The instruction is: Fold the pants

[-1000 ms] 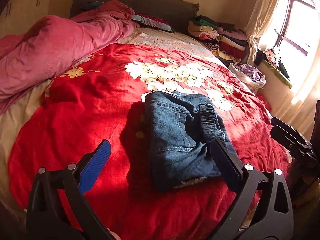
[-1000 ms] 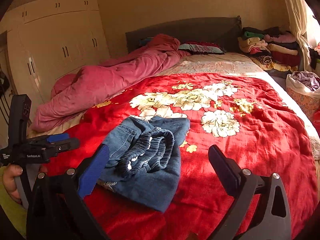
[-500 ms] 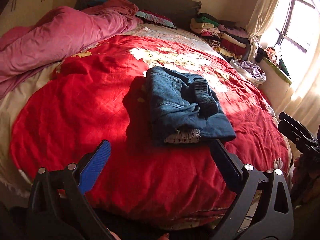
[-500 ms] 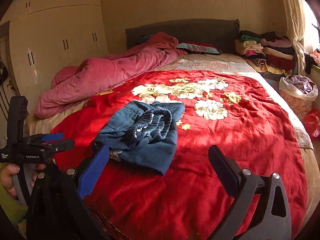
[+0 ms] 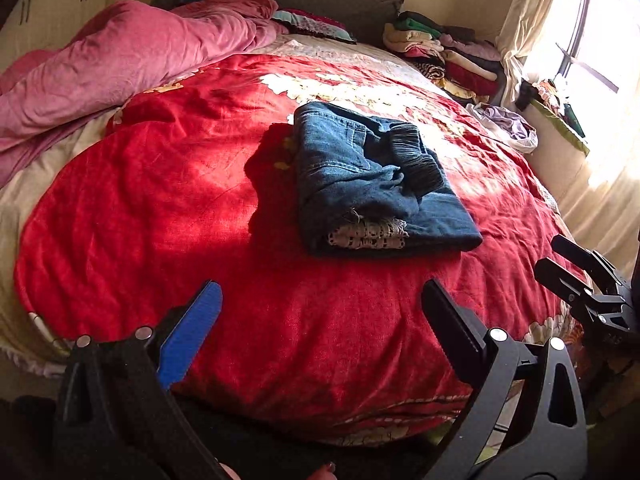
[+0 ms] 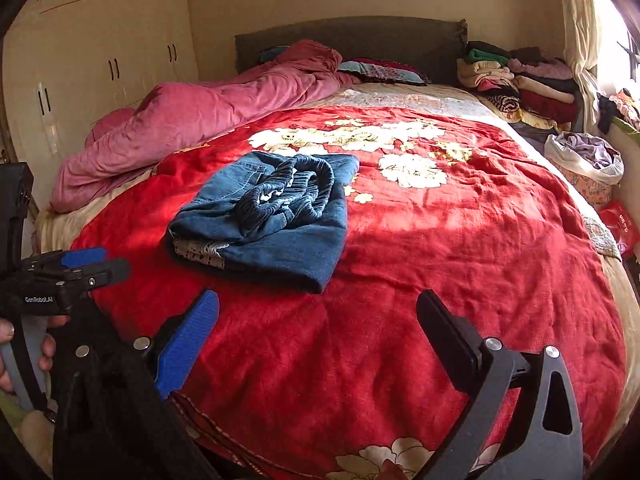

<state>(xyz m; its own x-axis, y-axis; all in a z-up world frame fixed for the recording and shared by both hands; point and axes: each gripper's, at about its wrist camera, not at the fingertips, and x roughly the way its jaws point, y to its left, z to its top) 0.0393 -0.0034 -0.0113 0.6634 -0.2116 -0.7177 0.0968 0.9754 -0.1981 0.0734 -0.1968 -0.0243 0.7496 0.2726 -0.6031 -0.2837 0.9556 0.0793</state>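
Left wrist view: my left gripper (image 5: 320,320) hangs wide open and empty over the near edge of the red blanket (image 5: 160,200). Folded denim pants (image 5: 360,184) lie mid-blanket. My right gripper (image 6: 318,330), also spread and empty, hangs nearer than the pants.

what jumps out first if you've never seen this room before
The folded blue jeans sit mid-bed on a bright red floral blanket. A crumpled pink duvet lies along the far left side. Both the left gripper and right gripper hang open near the bed's foot, holding nothing.
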